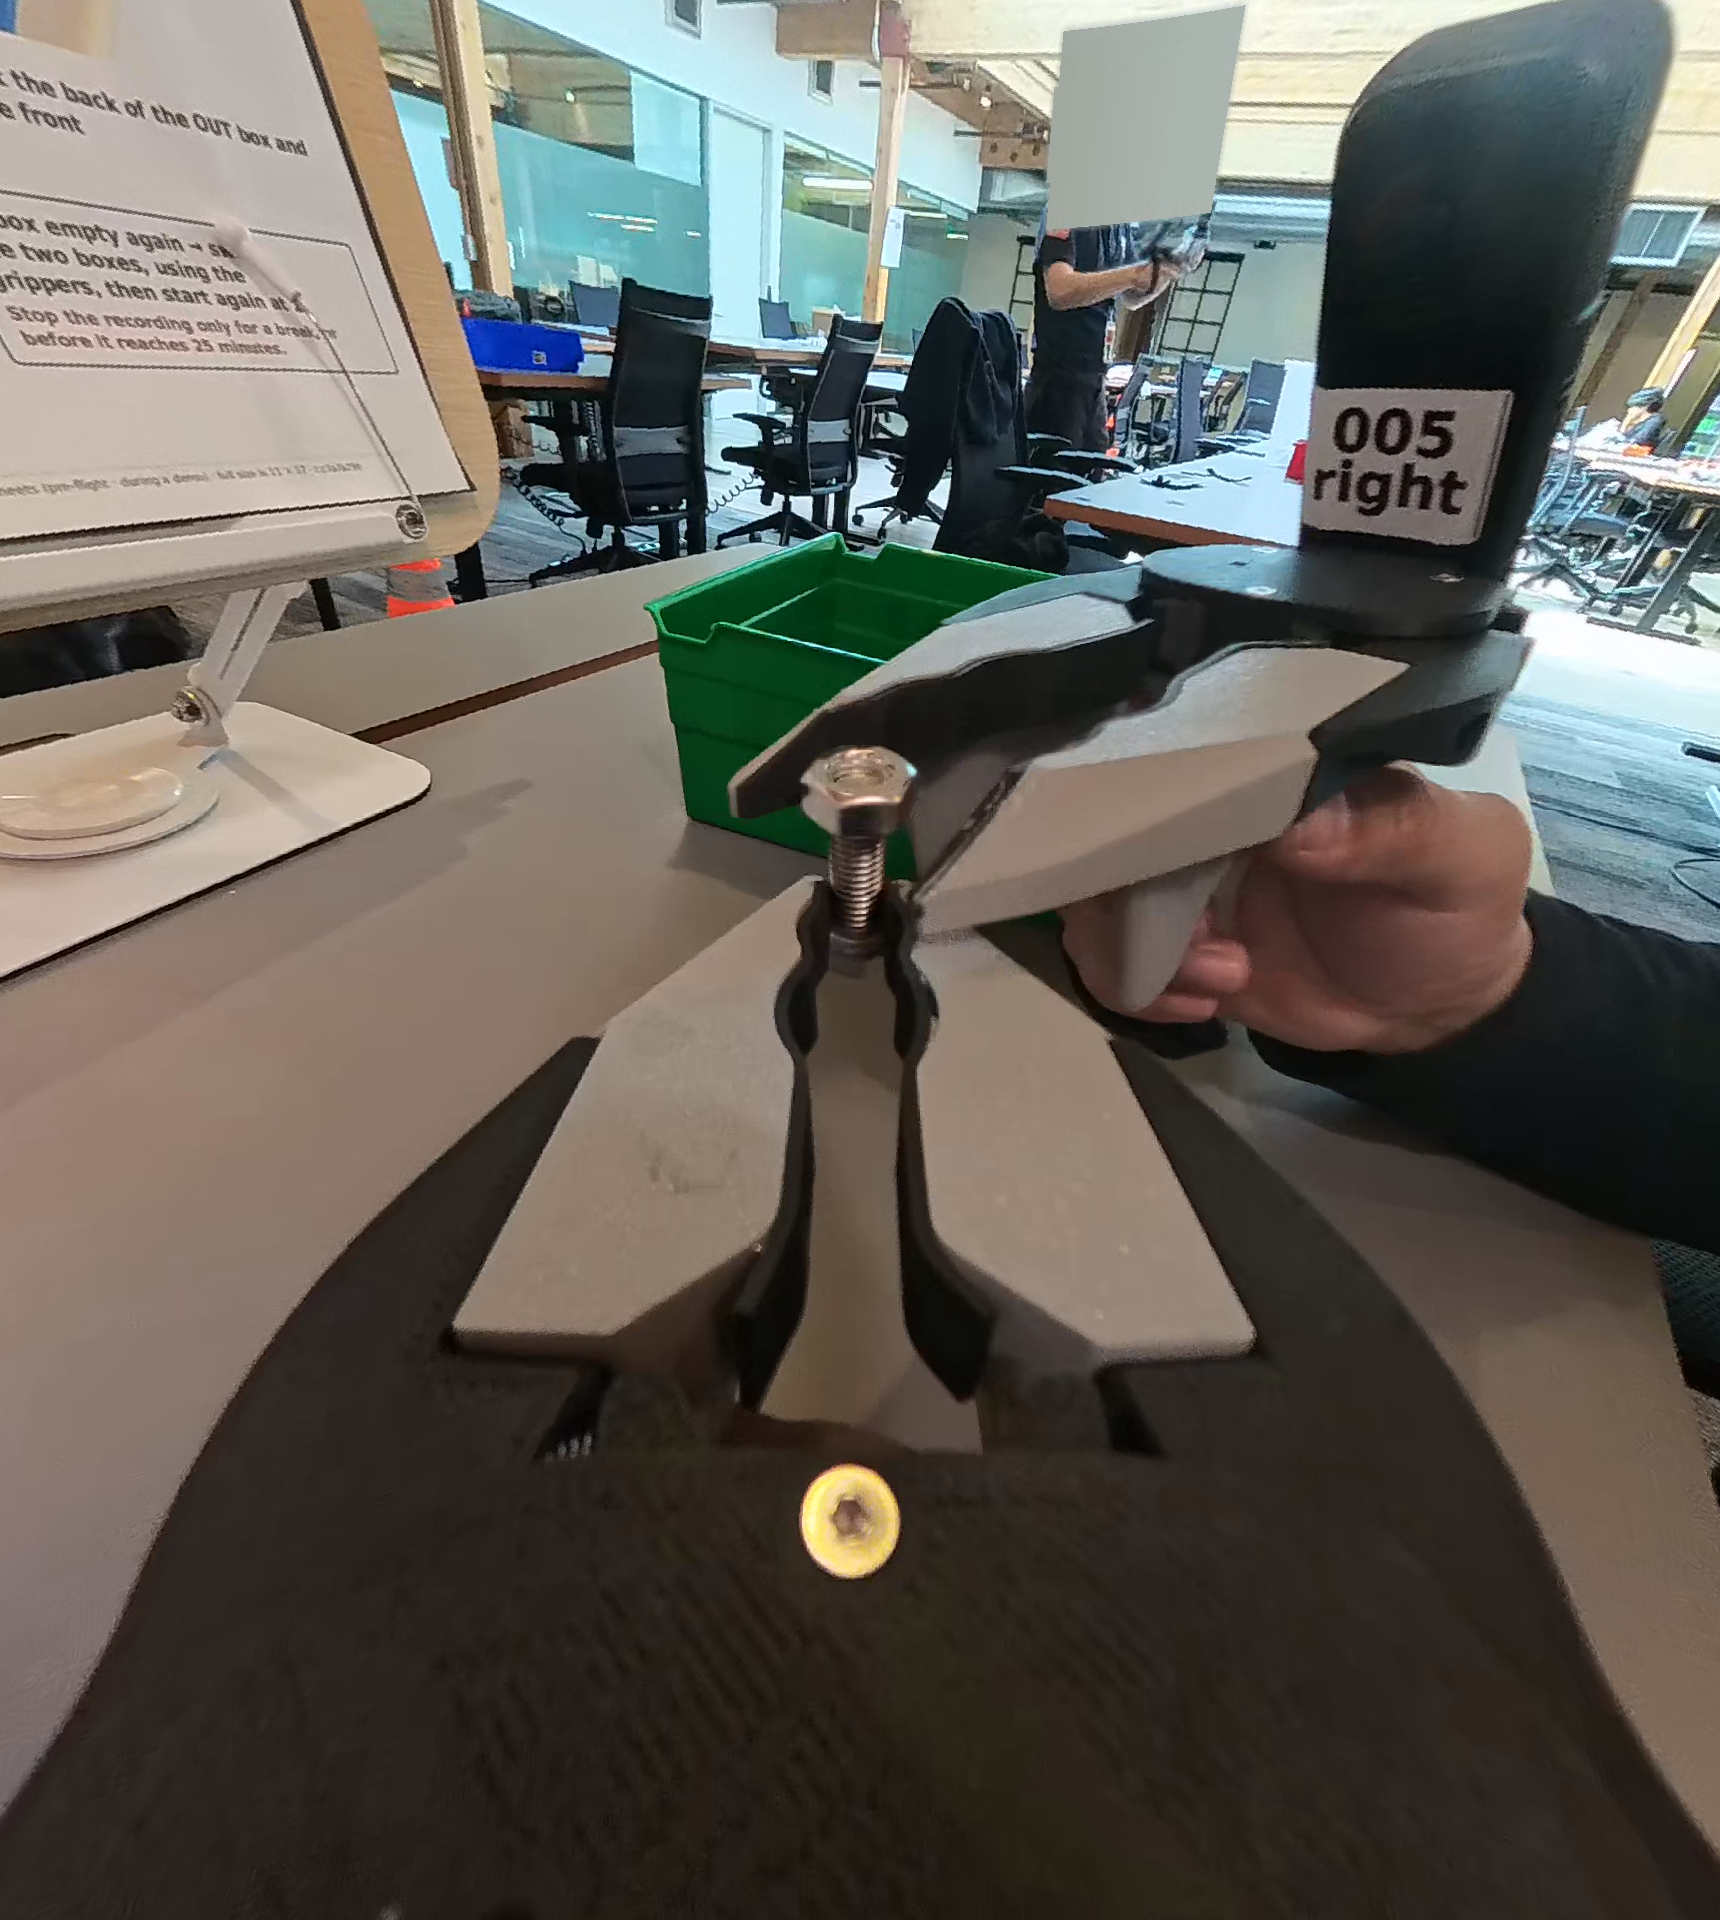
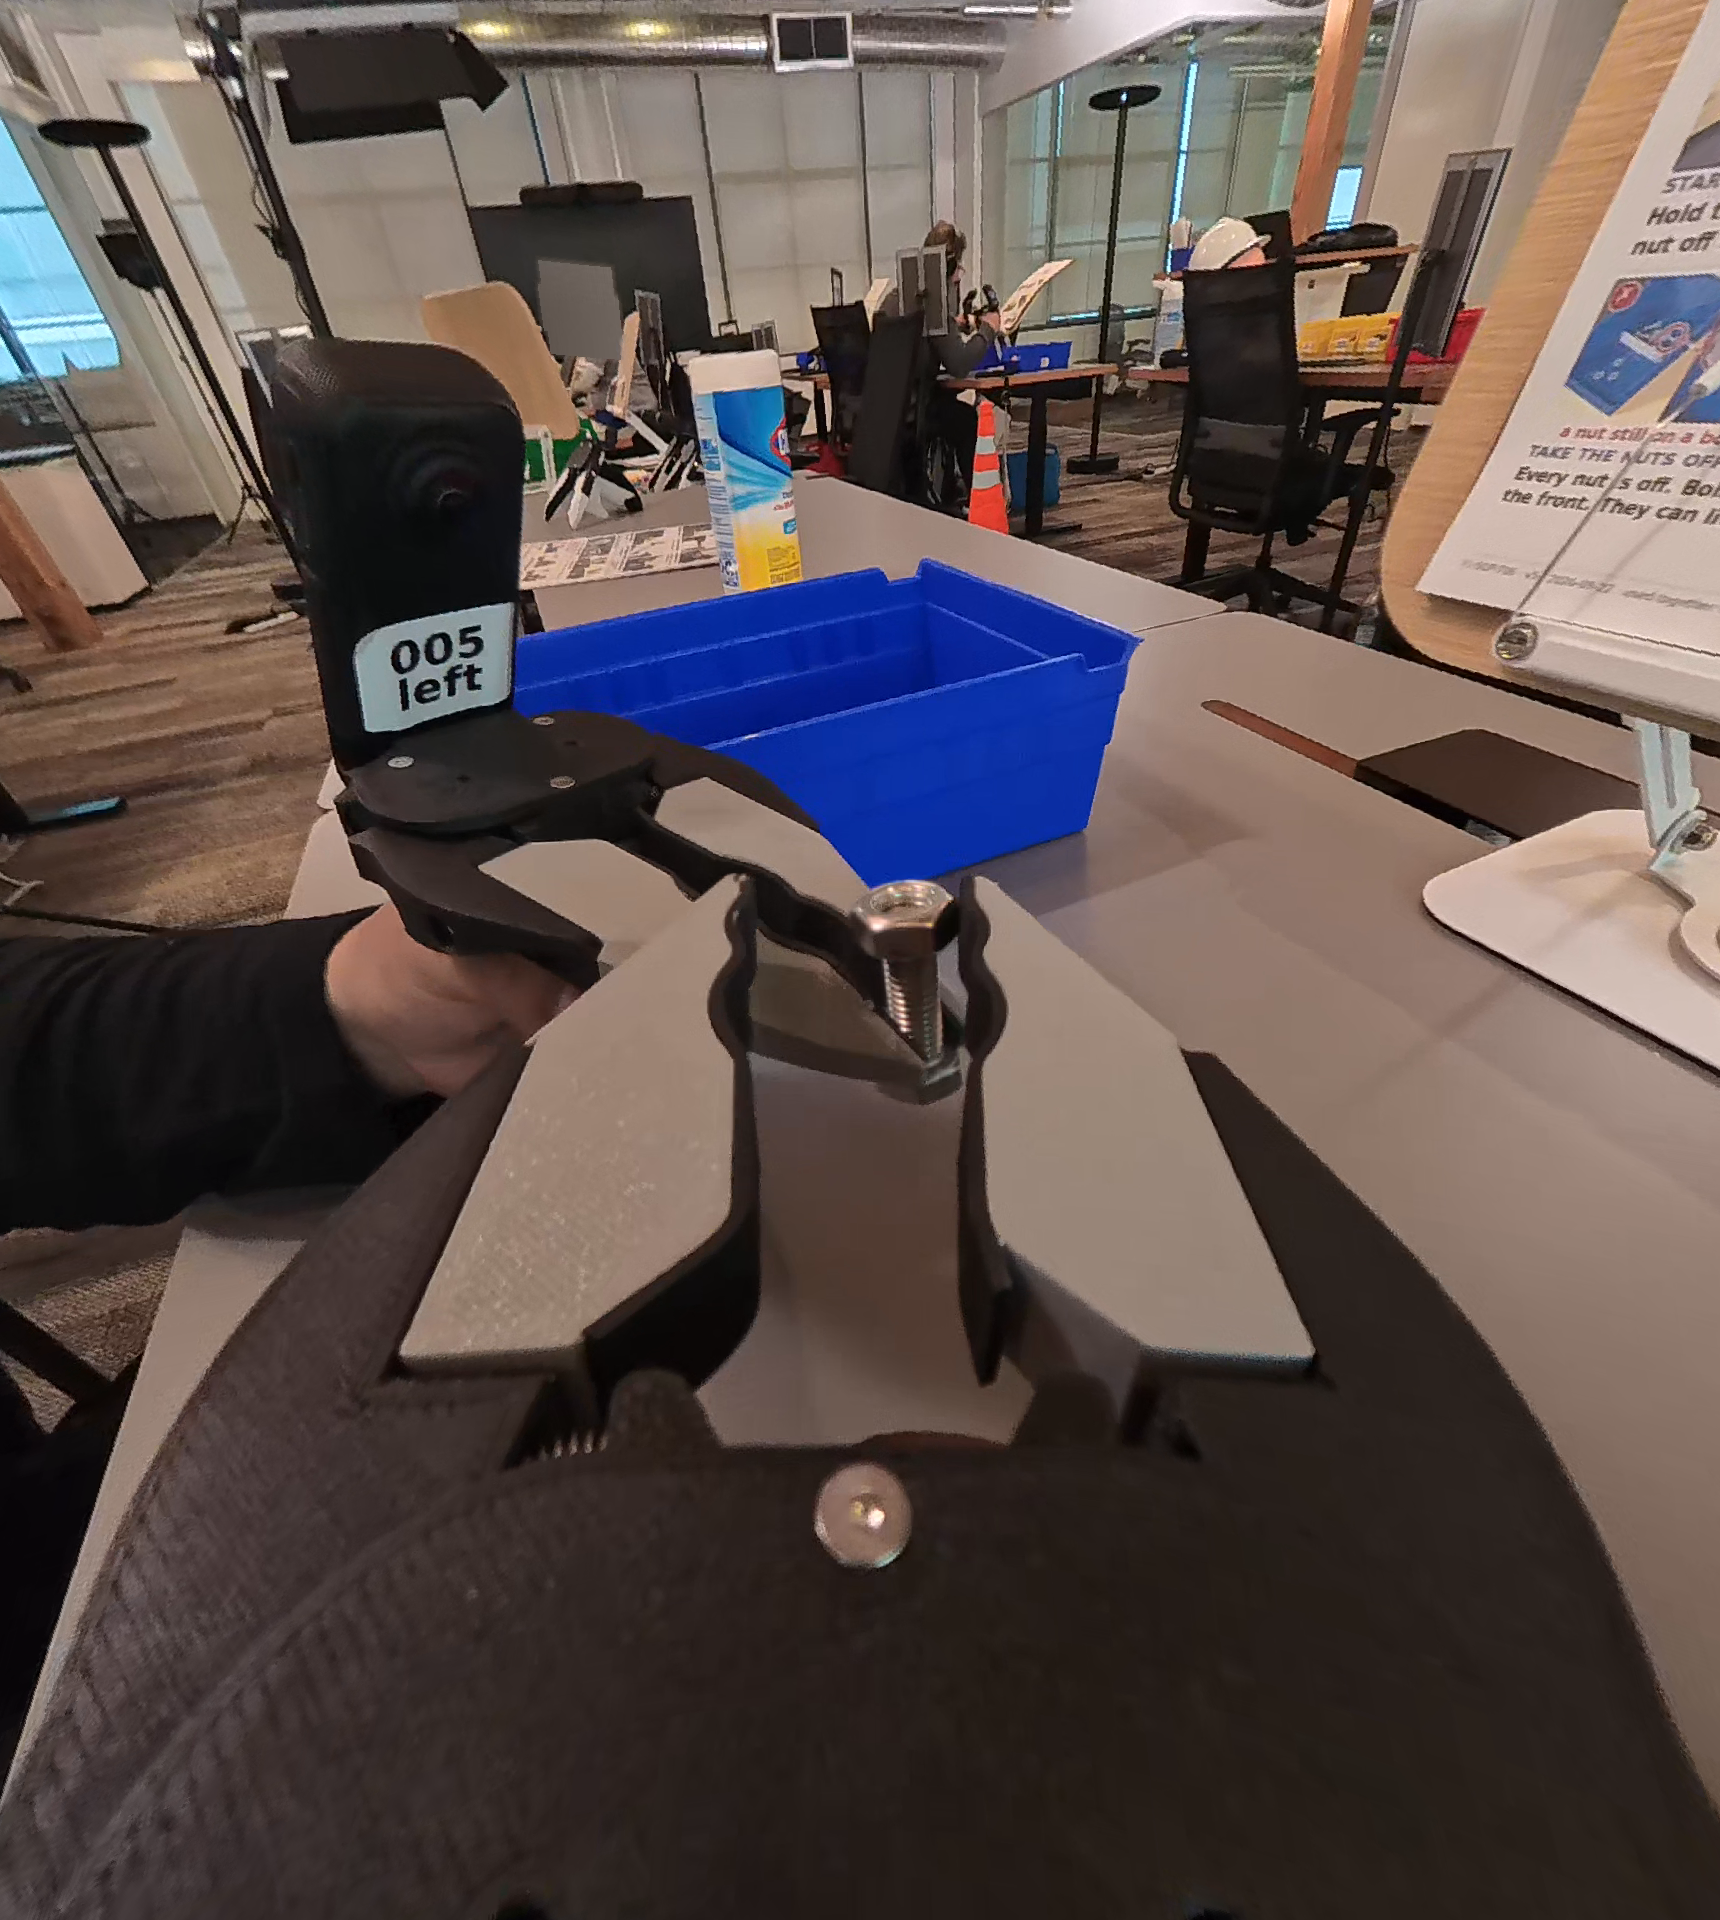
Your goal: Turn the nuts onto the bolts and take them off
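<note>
Fingertips of the left gripper (image 1: pixel 856 935) pinched the bolt (image 1: pixel 851 883) near its hidden head, upright above the table (image 1: pixel 212 1091). Right gripper (image 2: pixel 861 940) stood open around the nut (image 2: pixel 903 914); contact unclear.

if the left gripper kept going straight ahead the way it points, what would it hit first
Probably the green bin: it sits right beyond the left gripper, which is shut on the bolt. The right gripper around the nut sits slightly higher. Depth is uncertain.
</note>
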